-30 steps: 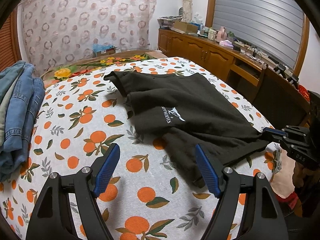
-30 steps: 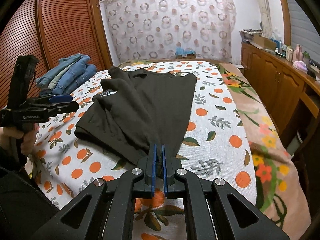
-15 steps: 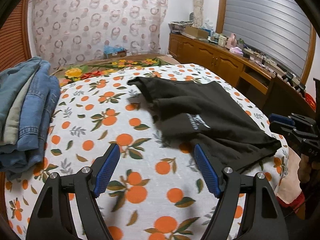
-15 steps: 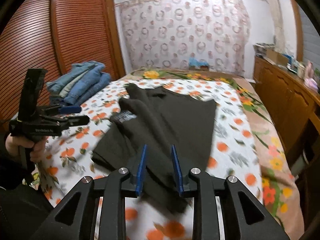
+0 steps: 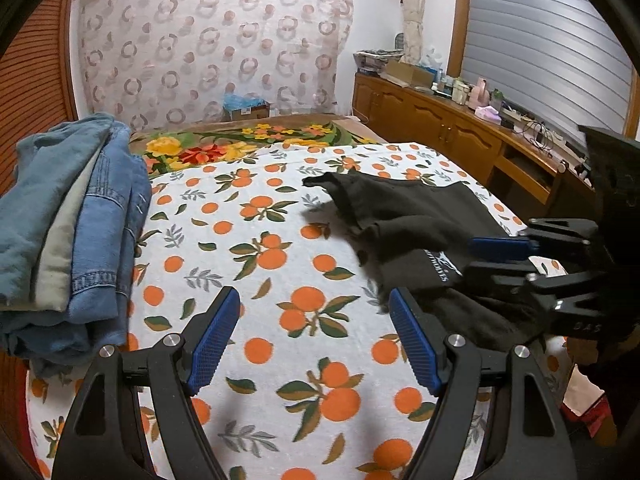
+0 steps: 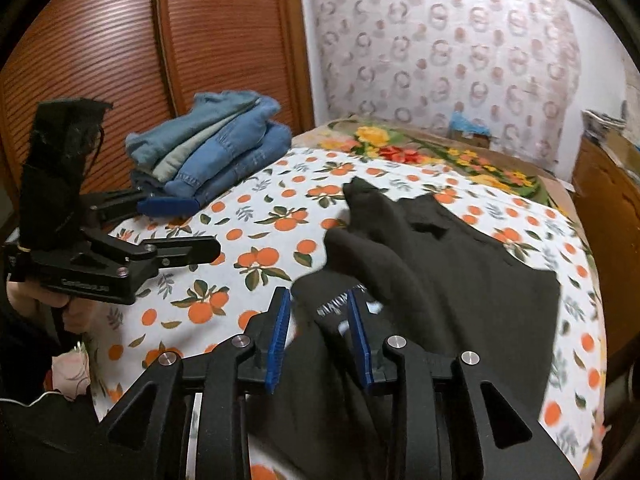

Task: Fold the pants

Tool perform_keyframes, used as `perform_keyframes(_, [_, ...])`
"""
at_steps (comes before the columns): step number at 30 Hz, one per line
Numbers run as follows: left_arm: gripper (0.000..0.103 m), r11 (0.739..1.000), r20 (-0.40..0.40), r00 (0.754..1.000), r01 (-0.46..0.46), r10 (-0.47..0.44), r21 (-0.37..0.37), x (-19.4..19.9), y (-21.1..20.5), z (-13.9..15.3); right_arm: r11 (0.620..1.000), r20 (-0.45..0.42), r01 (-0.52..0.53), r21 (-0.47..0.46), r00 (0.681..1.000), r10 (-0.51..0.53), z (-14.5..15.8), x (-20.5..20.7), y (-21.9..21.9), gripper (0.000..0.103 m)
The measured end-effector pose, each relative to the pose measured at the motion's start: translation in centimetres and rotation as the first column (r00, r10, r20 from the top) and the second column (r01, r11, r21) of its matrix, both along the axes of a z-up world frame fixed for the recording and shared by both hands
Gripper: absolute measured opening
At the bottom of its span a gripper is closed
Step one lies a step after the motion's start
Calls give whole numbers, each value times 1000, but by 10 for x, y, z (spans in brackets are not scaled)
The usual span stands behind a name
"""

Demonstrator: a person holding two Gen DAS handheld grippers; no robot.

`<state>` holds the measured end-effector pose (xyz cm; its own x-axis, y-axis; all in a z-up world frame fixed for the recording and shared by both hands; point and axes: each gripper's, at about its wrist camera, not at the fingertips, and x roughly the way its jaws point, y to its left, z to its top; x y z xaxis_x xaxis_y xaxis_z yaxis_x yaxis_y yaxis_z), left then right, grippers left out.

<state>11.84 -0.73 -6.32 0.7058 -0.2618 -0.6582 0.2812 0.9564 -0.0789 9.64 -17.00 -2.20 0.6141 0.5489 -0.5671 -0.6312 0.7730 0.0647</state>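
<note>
Right wrist view: black pants (image 6: 460,264) on orange-print bedspread (image 6: 248,240), long axis running away toward far headboard end. Right gripper (image 6: 318,334) part-open, empty, over near printed edge; nearer arm. Left gripper (image 5: 314,336) wide, empty, over bare cloth, pants to its right. Near hem hidden under gripper; folds blurred.

A bed (image 5: 280,264) in orange-print cover fills a bedroom with circle-patterned curtain (image 5: 208,40), slatted wooden wardrobe doors (image 6: 120,60), cluttered wooden sideboard (image 5: 452,136) and shuttered window (image 5: 544,40)
</note>
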Motion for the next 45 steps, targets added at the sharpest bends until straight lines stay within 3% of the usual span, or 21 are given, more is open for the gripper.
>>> perform_keyframes(11, [78, 1000, -18, 1000, 8, -8, -15, 14, 11, -3, 990, -85, -93, -103, 993, 85, -14, 48, 42, 35])
perform_keyframes(21, [78, 1000, -39, 999, 13, -14, -20, 24, 15, -9, 977, -125, -113, -181, 988, 92, -27, 63, 53, 35])
perform_keyframes(24, [78, 1000, -43, 999, 16, -17, -17, 26, 14, -10, 972, -104, -101, -211, 991, 80, -27, 62, 54, 19])
perform_keyframes(27, [78, 1000, -49, 999, 21, -22, -13, 28, 11, -11, 977, -107, -88, -195, 992, 68, -26, 65, 49, 10])
perform_keyframes(36, [78, 998, -60, 997, 56, -55, 16, 44, -8, -10, 999, -34, -12, -50, 999, 10, 12, 63, 3, 10])
perform_keyframes(45, [78, 994, -70, 992, 105, -102, 39, 65, -36, -7, 991, 4, 129, -26, 992, -129, 20, 71, -48, 10])
